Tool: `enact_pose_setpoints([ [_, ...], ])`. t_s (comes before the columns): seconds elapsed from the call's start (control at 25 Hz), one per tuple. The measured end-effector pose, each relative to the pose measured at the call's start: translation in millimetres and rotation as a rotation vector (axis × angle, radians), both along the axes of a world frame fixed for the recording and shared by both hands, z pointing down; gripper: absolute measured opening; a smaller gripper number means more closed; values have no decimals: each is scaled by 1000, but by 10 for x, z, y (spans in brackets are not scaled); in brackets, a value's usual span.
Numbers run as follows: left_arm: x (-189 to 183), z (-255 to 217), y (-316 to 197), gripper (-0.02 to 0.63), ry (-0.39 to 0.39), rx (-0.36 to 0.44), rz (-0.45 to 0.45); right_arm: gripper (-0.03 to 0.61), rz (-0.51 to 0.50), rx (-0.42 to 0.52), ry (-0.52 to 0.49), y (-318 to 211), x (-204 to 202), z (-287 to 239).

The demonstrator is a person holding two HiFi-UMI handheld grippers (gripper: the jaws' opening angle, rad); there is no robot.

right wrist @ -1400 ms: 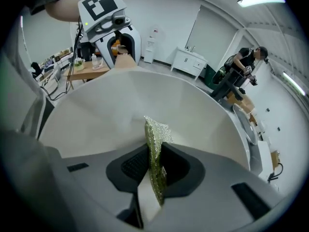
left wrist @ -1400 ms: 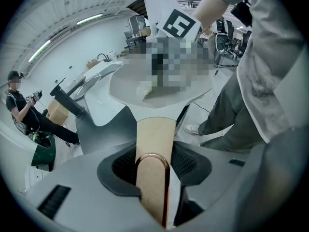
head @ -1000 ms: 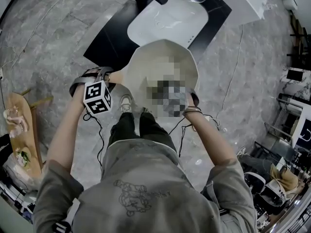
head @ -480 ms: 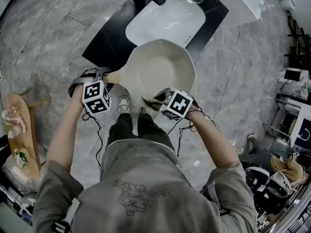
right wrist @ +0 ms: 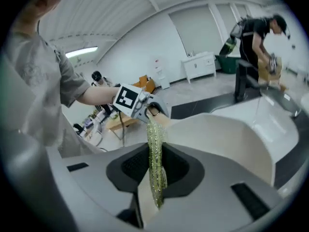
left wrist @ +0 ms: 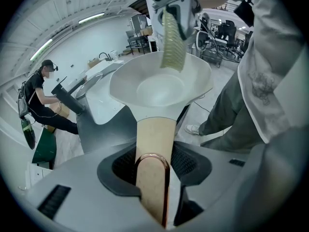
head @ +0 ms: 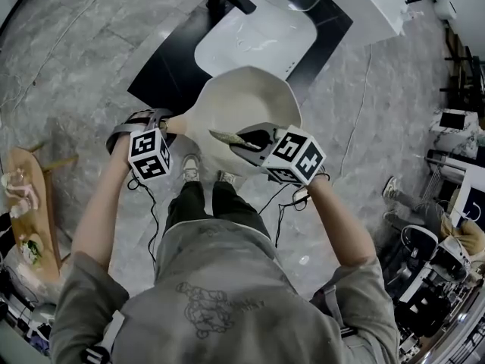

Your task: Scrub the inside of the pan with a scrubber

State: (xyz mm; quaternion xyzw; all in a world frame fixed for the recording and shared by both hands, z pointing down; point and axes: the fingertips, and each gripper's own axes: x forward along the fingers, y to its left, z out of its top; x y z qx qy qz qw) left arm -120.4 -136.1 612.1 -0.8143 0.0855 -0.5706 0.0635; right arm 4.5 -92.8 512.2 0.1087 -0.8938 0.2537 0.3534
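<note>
Beyond pan point(head: 246, 101): white basin point(head: 254, 40) | inside: scrubber point(head: 226, 137) | far left: wooden board point(head: 21, 174)

The pan point(head: 242, 101) lies open across its far half; the right gripper point(head: 246, 139) crowds its near rim; a white basin point(head: 258, 36) sits seemingly close beyond.

Grey stone floor point(head: 68, 59) all around the white sink point(head: 254, 40), black top point(head: 163, 74) under the sink, wooden table point(head: 38, 203) far left of the sink, long lights point(left wrist: 89, 19) high above the sink, white walls point(right wrist: 145, 42)
</note>
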Motion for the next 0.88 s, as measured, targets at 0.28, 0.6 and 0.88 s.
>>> enact_pose_setpoints([
  [0.28,-1,-22,-22,193,-1,0,2,77,-312,697,452,-702,181,77],
  [0.6,4,-18,-8,193,-1,1,0,78,-568,970,698,-1010,232,573],
  [0.88,-7,-20,-16,193,-2,-3,0,78,-777,988,870,-959,501,1018],
])
